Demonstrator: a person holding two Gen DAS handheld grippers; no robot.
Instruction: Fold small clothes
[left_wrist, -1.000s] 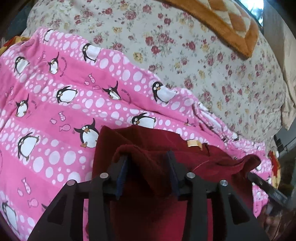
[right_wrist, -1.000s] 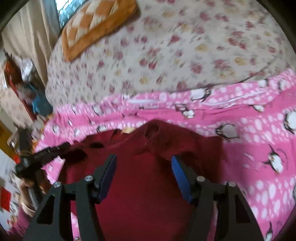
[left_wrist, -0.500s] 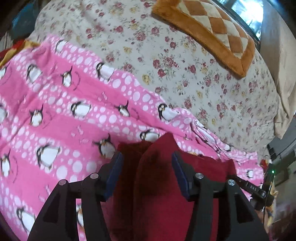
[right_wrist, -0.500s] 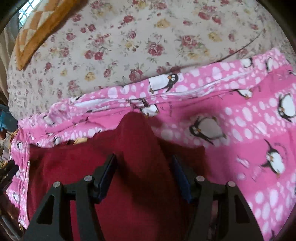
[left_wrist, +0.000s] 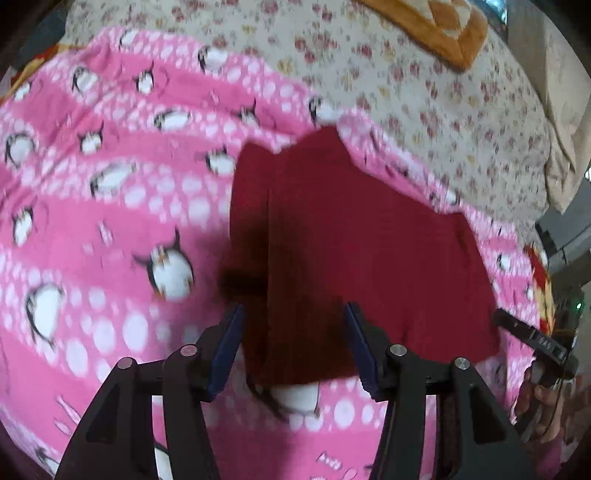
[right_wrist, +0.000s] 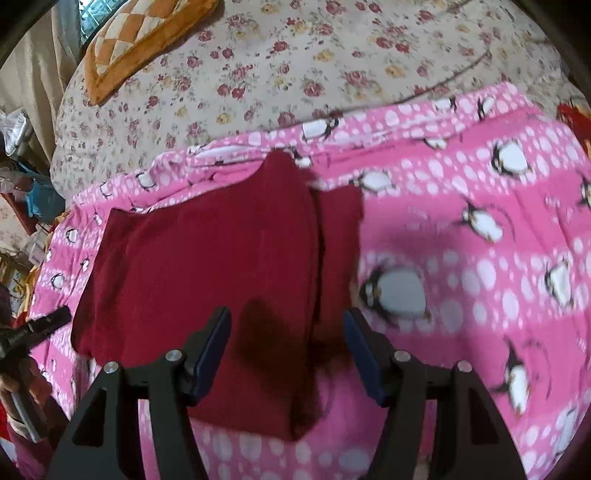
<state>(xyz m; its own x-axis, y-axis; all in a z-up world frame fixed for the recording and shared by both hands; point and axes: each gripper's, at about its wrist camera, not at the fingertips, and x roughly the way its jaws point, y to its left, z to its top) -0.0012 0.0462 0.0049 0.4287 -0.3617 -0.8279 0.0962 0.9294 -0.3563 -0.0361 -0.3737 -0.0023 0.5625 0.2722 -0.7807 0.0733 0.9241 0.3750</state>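
A dark red garment (left_wrist: 351, 251) lies folded flat on a pink penguin blanket (left_wrist: 110, 206). It also shows in the right wrist view (right_wrist: 221, 266), with a narrow folded strip along its right side. My left gripper (left_wrist: 293, 343) is open and empty, raised above the garment's near edge. My right gripper (right_wrist: 286, 347) is open and empty, above the garment's near right part. The other gripper shows at the right edge of the left wrist view (left_wrist: 532, 336) and at the left edge of the right wrist view (right_wrist: 33, 328).
The pink blanket (right_wrist: 480, 258) lies on a floral bedspread (right_wrist: 295, 66). An orange checked cushion (right_wrist: 140, 40) lies at the back of the bed; it also shows in the left wrist view (left_wrist: 436, 26). Clutter stands beside the bed at left (right_wrist: 22, 184).
Both grippers have let go of the red garment and pulled back and up. The garment, held raised a second ago, now lies folded flat on the blanket.
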